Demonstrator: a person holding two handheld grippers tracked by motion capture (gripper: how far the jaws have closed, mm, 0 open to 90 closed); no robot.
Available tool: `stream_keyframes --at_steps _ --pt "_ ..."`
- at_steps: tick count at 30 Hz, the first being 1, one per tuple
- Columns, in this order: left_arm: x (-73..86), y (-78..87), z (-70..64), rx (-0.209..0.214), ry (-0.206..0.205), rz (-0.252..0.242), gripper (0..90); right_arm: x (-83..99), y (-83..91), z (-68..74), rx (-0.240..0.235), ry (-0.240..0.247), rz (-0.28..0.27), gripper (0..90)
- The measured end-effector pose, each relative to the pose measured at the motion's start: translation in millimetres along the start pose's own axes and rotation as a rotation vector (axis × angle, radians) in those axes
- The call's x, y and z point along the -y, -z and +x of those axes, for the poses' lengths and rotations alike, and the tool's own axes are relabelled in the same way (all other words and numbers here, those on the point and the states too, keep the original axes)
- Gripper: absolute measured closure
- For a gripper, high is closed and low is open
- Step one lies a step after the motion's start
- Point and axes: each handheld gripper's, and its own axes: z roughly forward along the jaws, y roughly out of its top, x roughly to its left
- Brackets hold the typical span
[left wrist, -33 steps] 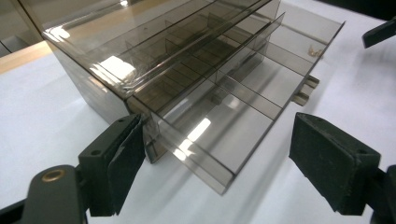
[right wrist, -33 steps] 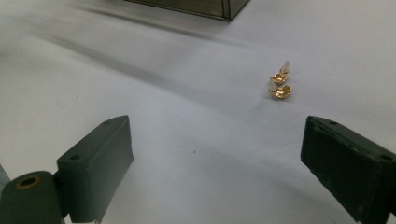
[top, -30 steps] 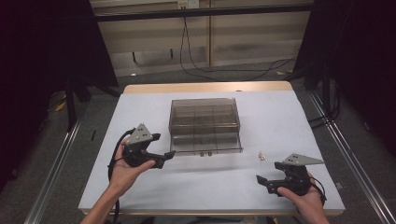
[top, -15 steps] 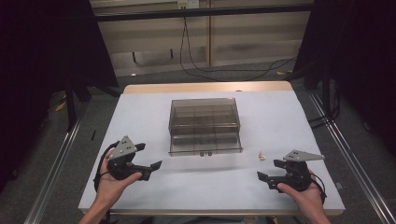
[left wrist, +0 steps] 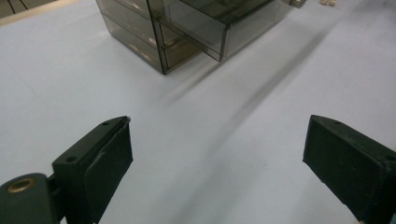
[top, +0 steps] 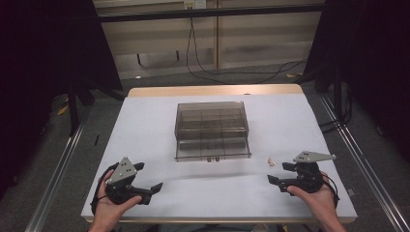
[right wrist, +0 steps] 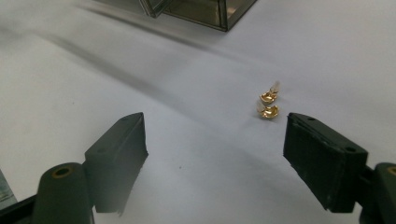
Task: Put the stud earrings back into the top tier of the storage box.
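Resting near the right gripper (right wrist: 215, 154) (fingers apart), gold earrings (right wrist: 268, 104).

Laboratory recording station.
A white-covered table (top: 145, 125) is enclosed by black curtains (top: 43, 58); cables (top: 212, 72) are routed across the floor beyond.

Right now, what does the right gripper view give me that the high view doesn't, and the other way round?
The right gripper view alone resolves the gold pieces as two separate small items lying close together on the table, just ahead of its open fingers. The high view alone shows the left gripper, open at the near left of the white table, both hands, and the whole smoky clear compartment box at the middle. Both show the right gripper open, the gold pieces beside it, and the box's near corner.
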Motion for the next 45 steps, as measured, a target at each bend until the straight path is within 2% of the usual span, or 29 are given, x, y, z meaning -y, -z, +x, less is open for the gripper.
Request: stream_keyframes --at_steps 6,8,10,12,13,14,19,23,24,29,36,43,45 --pt "12.0 4.4 -0.1 0.014 0.007 0.005 5.1 -11.0 1.5 -1.4 -0.017 0.051 0.031 33.5" --pt "14.8 5.0 0.8 0.029 0.010 0.004 4.7 -13.2 3.3 -0.7 0.006 0.087 0.056 37.5" --pt "17.0 6.3 2.4 0.038 0.016 0.004 4.2 -14.6 6.0 -1.6 -0.019 0.101 0.070 41.4" --pt "18.6 6.1 4.1 0.048 0.015 0.004 3.7 -17.3 8.4 -2.9 -0.009 0.113 0.093 47.3" --pt "18.9 5.7 4.2 0.051 0.017 0.002 3.6 -19.3 8.6 -4.7 -0.015 0.123 0.099 47.5" --pt "18.9 5.6 3.9 0.052 0.008 0.001 3.6 -21.6 9.3 -5.8 -0.001 0.126 0.101 50.4" --pt "17.8 9.1 2.1 0.053 -0.010 -0.007 3.6 -34.7 9.4 -14.7 -0.026 0.121 0.148 57.1" --pt "18.8 12.5 2.8 0.045 0.008 -0.013 3.6 -44.4 6.1 -21.8 -0.022 0.143 0.200 67.6" --pt "19.1 12.6 3.0 0.042 0.014 -0.019 3.7 -46.4 4.5 -22.8 -0.041 0.142 0.225 71.1" --pt "19.7 11.9 5.0 0.043 0.006 -0.012 3.7 -54.4 -5.9 -26.5 -0.046 0.186 0.321 74.5" --pt "19.7 13.3 6.2 0.058 -0.003 -0.022 3.7 -62.0 -21.0 -25.7 -0.058 0.215 0.447 76.7" --pt "20.4 10.6 6.6 0.059 -0.004 -0.002 3.7 -66.8 -36.8 -27.5 -0.037 0.242 0.527 78.9" --pt "21.2 9.8 7.5 0.063 0.010 0.000 3.7 -69.6 -39.8 -26.5 -0.037 0.256 0.543 78.5"
